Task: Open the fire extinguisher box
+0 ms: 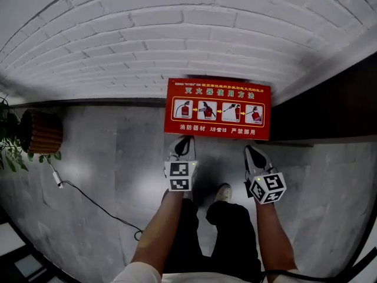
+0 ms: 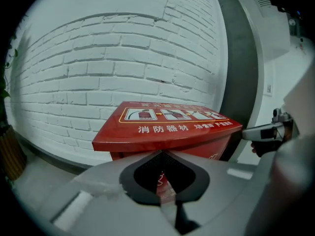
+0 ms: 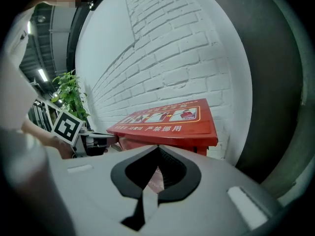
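Note:
The fire extinguisher box (image 1: 219, 108) is red, with a row of white instruction pictures on its lid, and stands against the white brick wall. Its lid lies flat and closed. The box also fills the middle of the left gripper view (image 2: 167, 127) and the right gripper view (image 3: 172, 122). My left gripper (image 1: 183, 141) is shut and empty, just in front of the box's left front edge. My right gripper (image 1: 251, 151) is also shut and empty, before the right front edge. Neither touches the box. The jaws of each gripper (image 2: 160, 153) (image 3: 157, 148) meet at their tips.
A slatted wooden planter (image 1: 41, 131) with a green plant stands on the floor at the left. A thin cable (image 1: 88, 198) runs across the grey floor. A dark wall panel (image 1: 330, 105) lies right of the box. The person's legs and shoe (image 1: 222, 192) are below.

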Tool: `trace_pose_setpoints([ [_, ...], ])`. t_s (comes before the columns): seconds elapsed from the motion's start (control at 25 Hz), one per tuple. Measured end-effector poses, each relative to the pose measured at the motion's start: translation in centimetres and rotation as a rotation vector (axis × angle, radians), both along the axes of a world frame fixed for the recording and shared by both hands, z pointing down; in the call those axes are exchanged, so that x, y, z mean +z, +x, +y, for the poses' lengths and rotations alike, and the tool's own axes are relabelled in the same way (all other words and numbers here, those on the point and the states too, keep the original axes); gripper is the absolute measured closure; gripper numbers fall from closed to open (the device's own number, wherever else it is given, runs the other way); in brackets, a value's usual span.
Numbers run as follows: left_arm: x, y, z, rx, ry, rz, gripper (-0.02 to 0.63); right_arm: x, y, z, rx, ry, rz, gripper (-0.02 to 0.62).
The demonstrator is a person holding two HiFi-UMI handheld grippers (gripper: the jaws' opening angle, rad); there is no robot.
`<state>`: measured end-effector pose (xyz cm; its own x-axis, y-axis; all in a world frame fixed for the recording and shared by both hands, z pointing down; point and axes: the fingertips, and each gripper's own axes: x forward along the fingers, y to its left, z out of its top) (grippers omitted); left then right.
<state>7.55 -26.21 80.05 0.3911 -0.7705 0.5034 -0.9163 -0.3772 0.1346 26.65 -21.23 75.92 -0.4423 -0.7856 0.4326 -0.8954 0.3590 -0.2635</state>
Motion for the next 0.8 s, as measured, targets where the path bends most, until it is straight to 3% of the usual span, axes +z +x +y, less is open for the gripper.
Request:
trace_pose_setpoints([
  [0.36,-3.0,-0.1,-0.5,0.014,0.051,0.007,0.603,0.4,0.1,0.2,0.012,-0.027,-0.002,0.592],
  [0.64,-12.3,0.1,-3.8,0.031,0.203,-0.017,0.603,-0.8,-0.5,-0.2,-0.002,-0.026,-0.007,0.592],
  [0.8,-17.2,0.5,-7.3,0.025,0.259,0.011,0.603,-1.8,-0.8,-0.1,-0.002,-0.023,-0.017,0.592],
])
